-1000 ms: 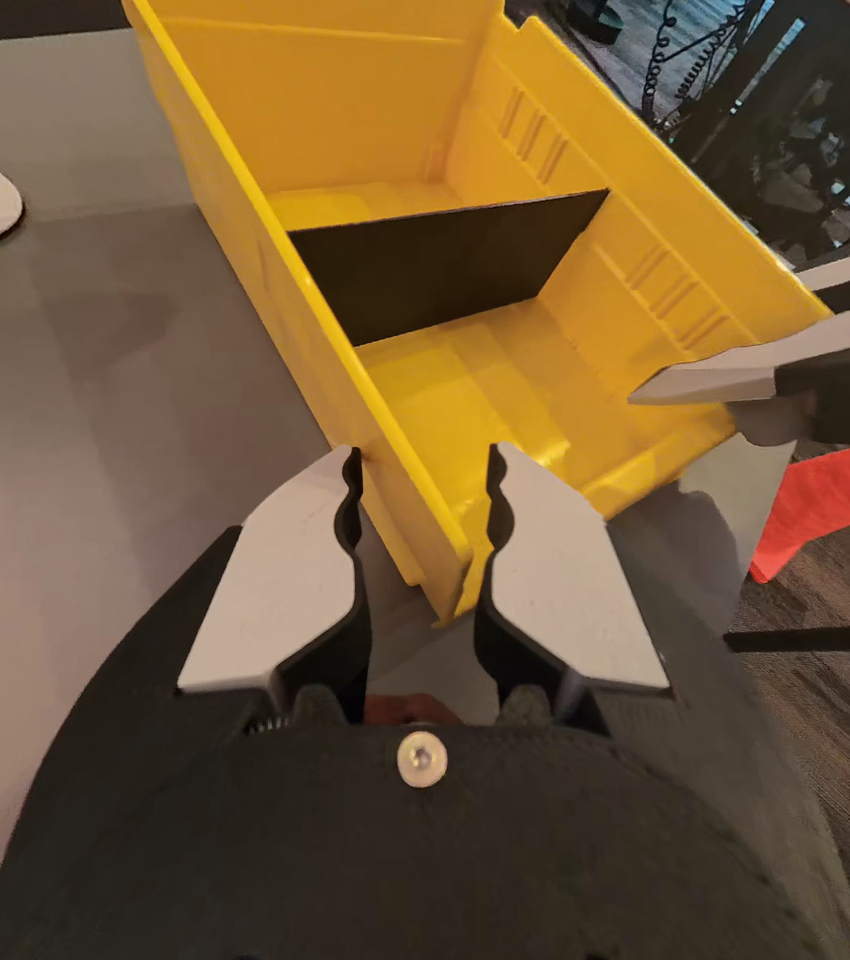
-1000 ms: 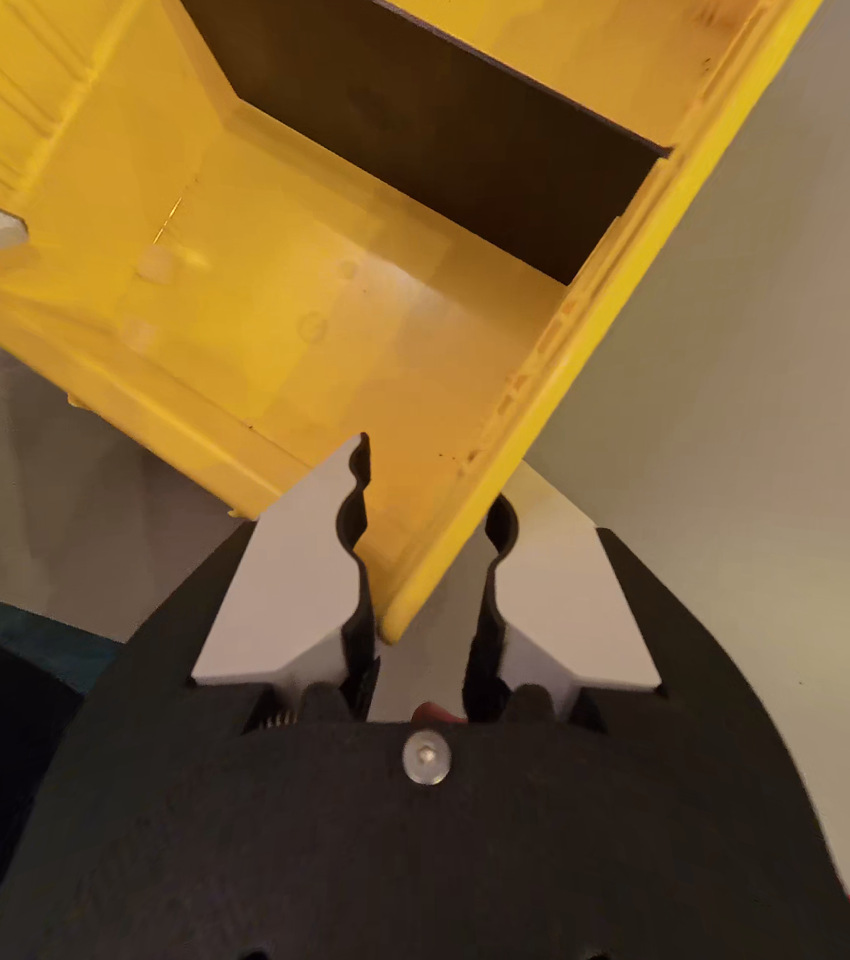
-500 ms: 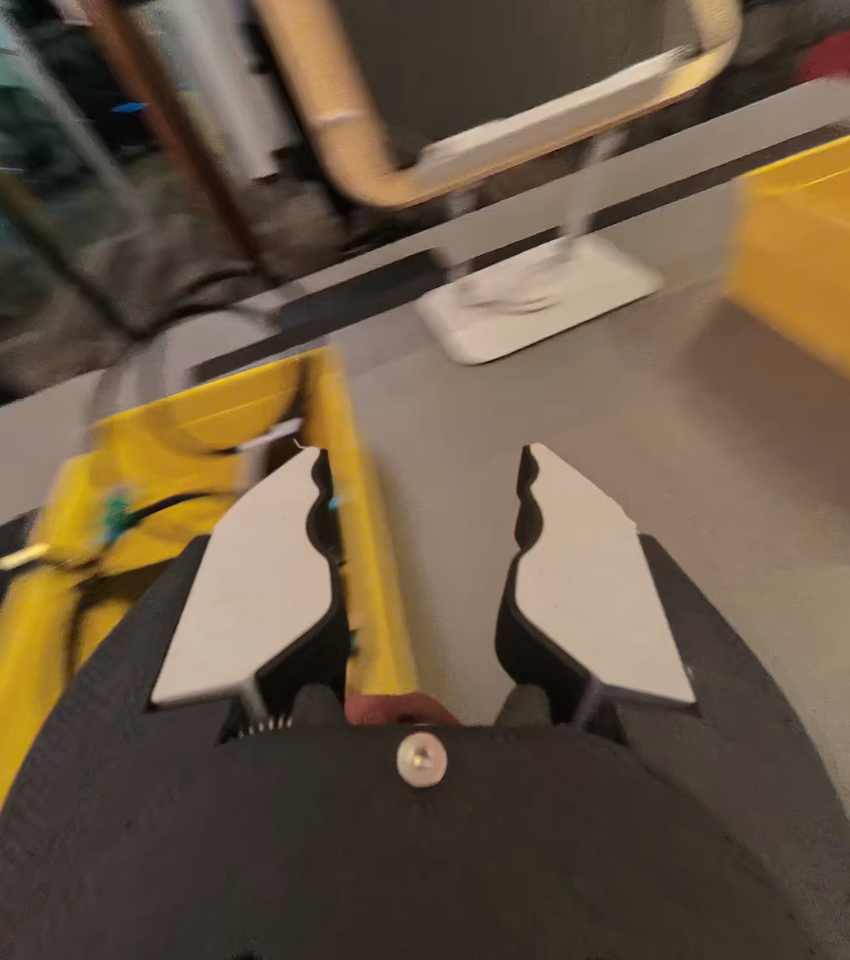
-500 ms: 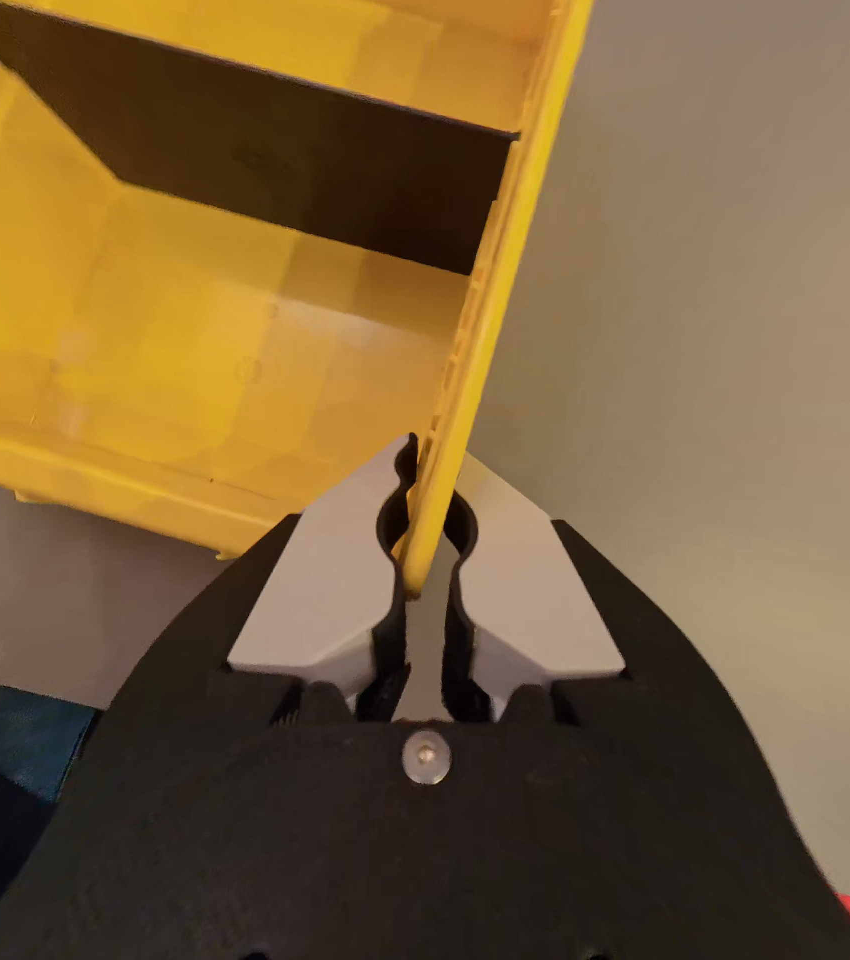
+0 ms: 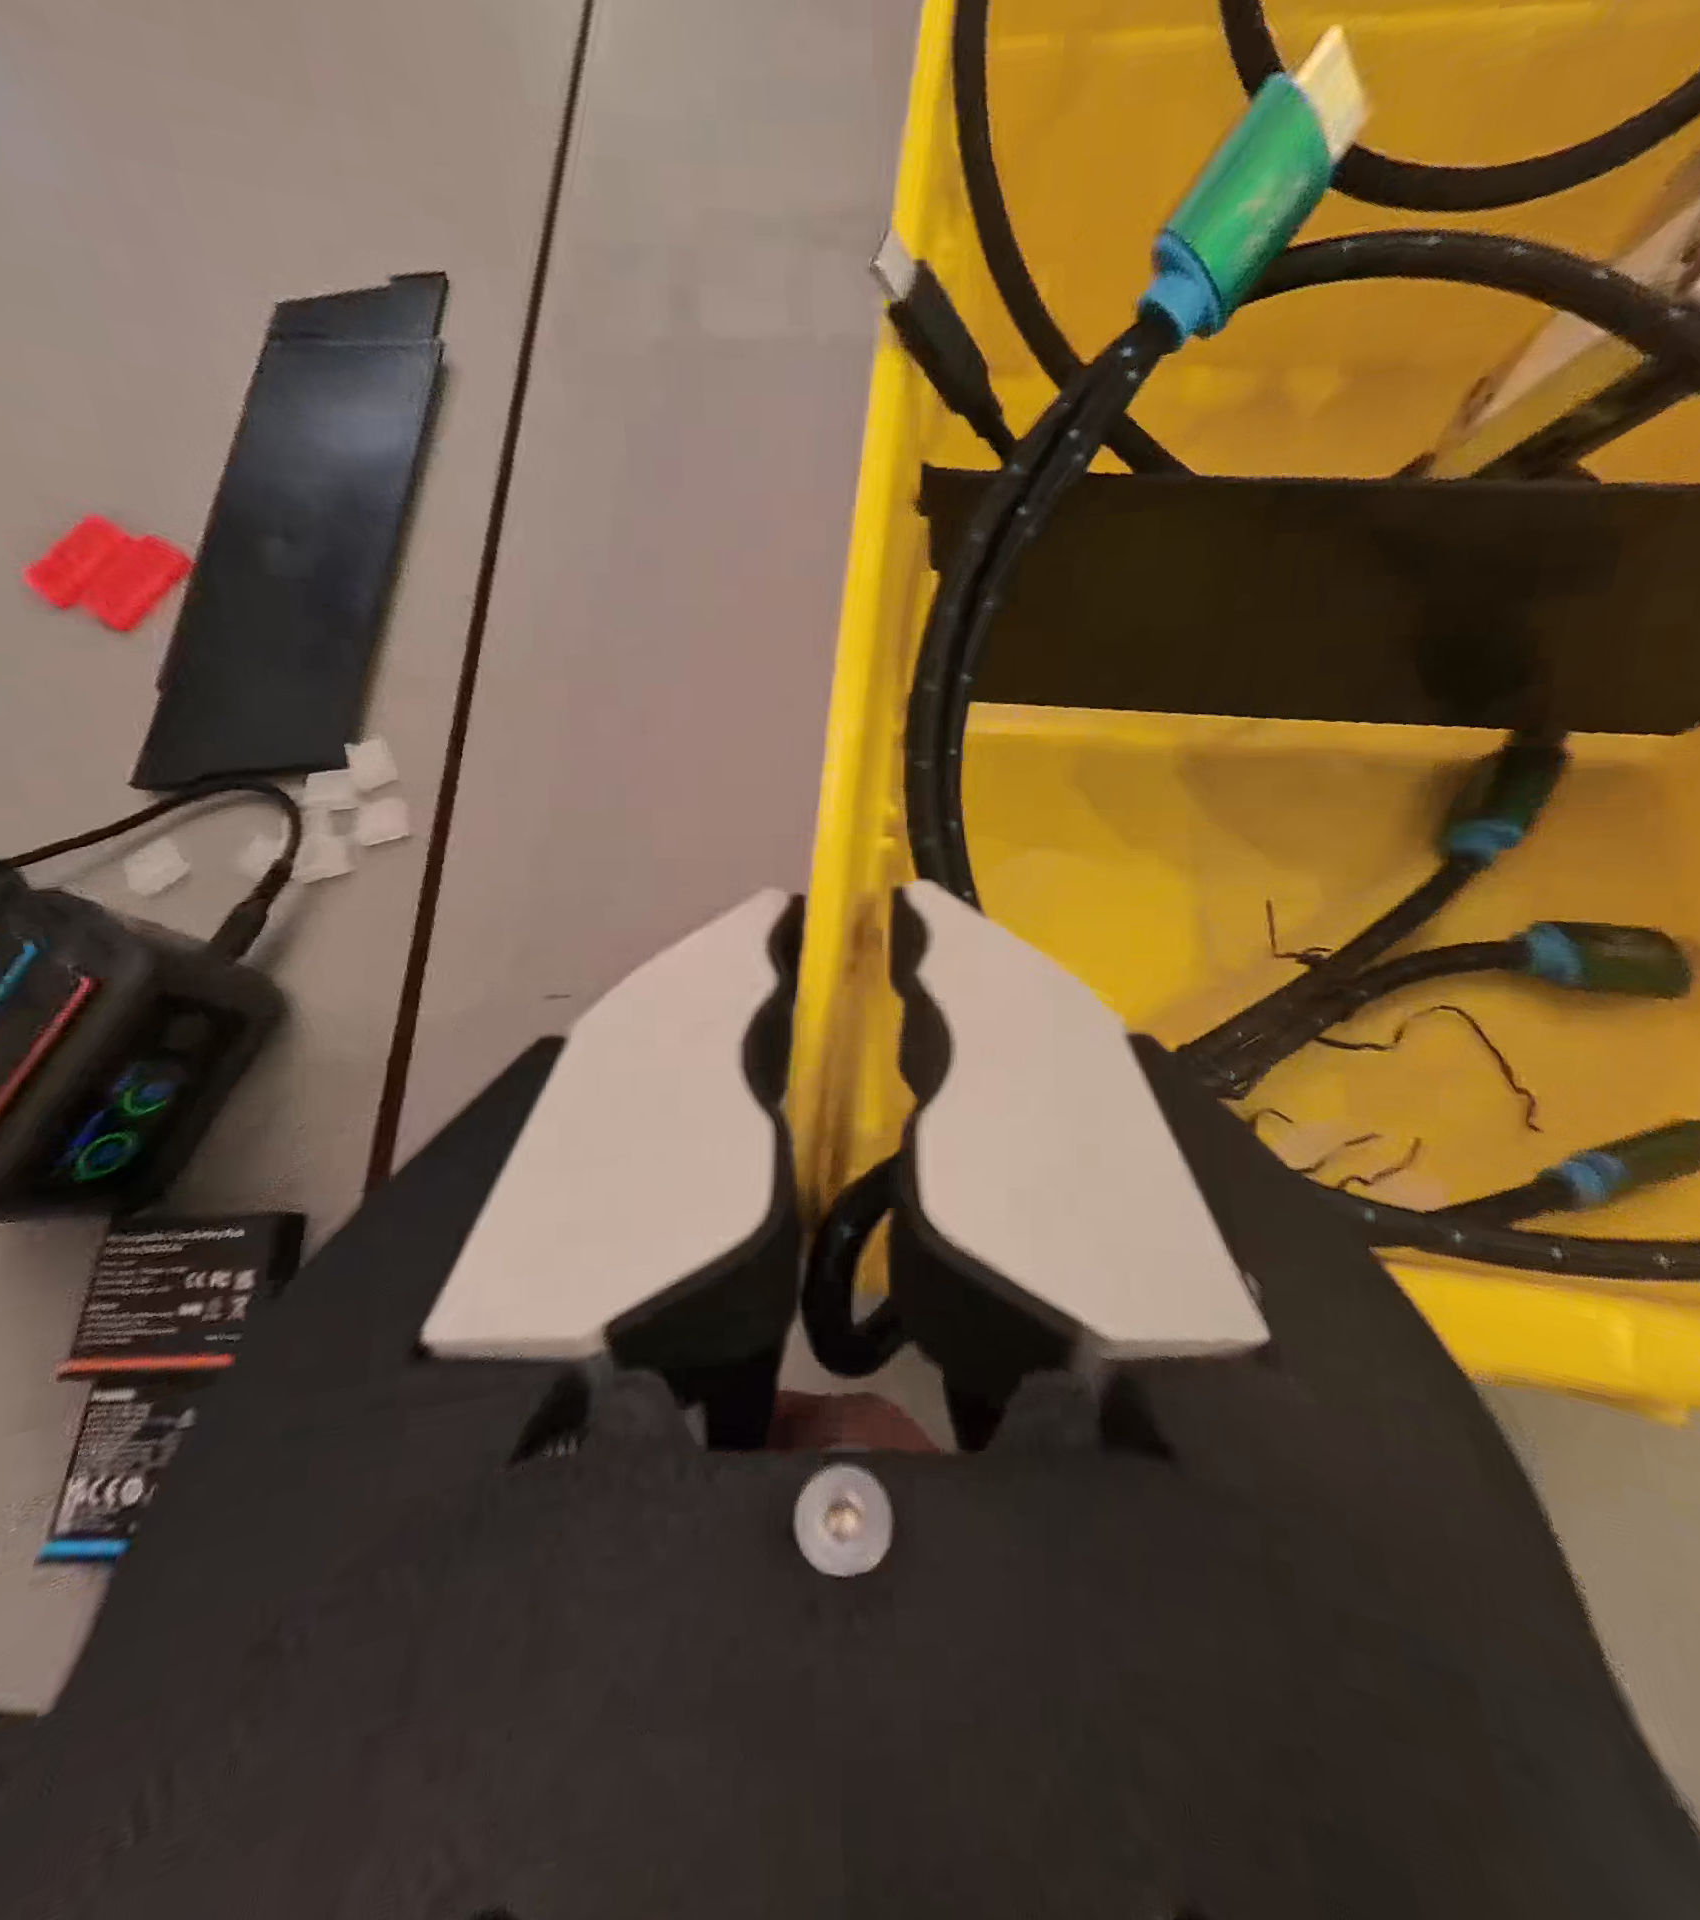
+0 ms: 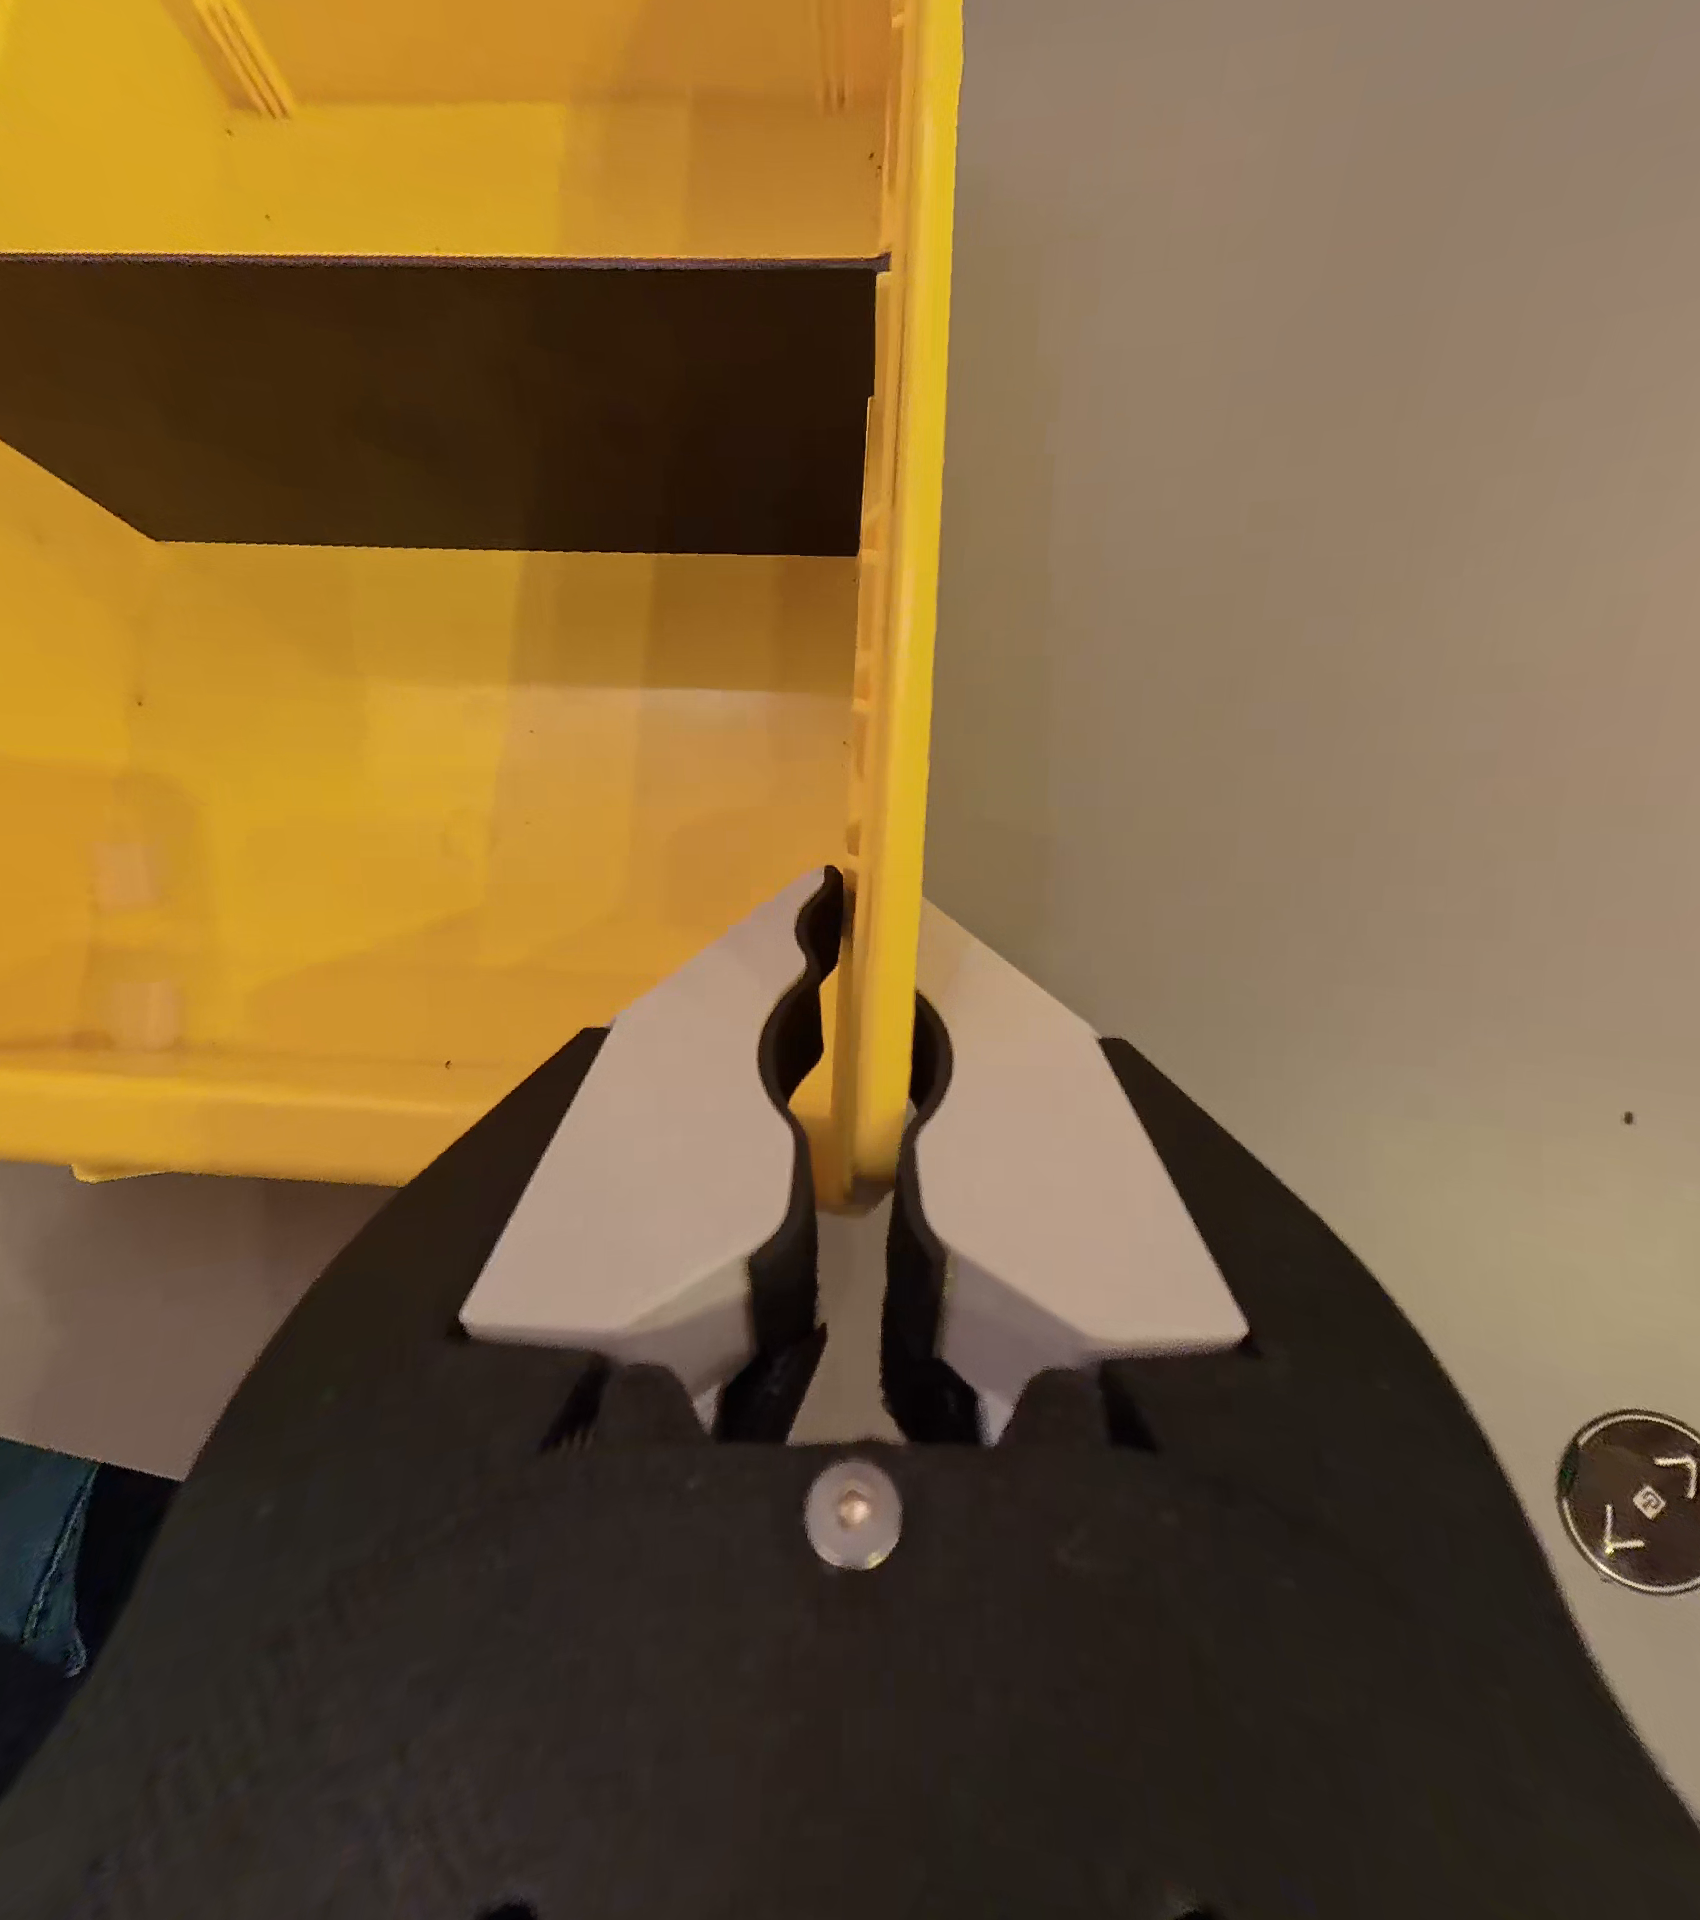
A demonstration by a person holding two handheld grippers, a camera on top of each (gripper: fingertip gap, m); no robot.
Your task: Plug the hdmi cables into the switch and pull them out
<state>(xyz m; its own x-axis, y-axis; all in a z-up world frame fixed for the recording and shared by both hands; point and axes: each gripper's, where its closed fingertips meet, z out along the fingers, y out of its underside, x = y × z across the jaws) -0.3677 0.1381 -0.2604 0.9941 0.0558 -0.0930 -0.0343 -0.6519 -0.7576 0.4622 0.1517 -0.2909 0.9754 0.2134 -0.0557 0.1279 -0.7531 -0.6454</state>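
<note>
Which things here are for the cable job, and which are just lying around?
For the job:
- braided HDMI cables in the yellow bin, one with a green plug
- black box with coloured lights, possibly the switch
- left gripper, shut on that bin's wall
- right gripper, shut on an empty yellow bin

Lying about:
- red piece
- flat black panel
- small clear caps
- round black disc

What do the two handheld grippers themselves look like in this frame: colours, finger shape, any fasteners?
Both look alike. The left gripper and right gripper each have a broad, matte black, finely textured body that fans out toward the camera. Two light grey wedge-shaped fingers carry black pads with wavy, scalloped inner edges. A silver screw sits centred below the fingers. No sleeve or hand is visible.
</note>
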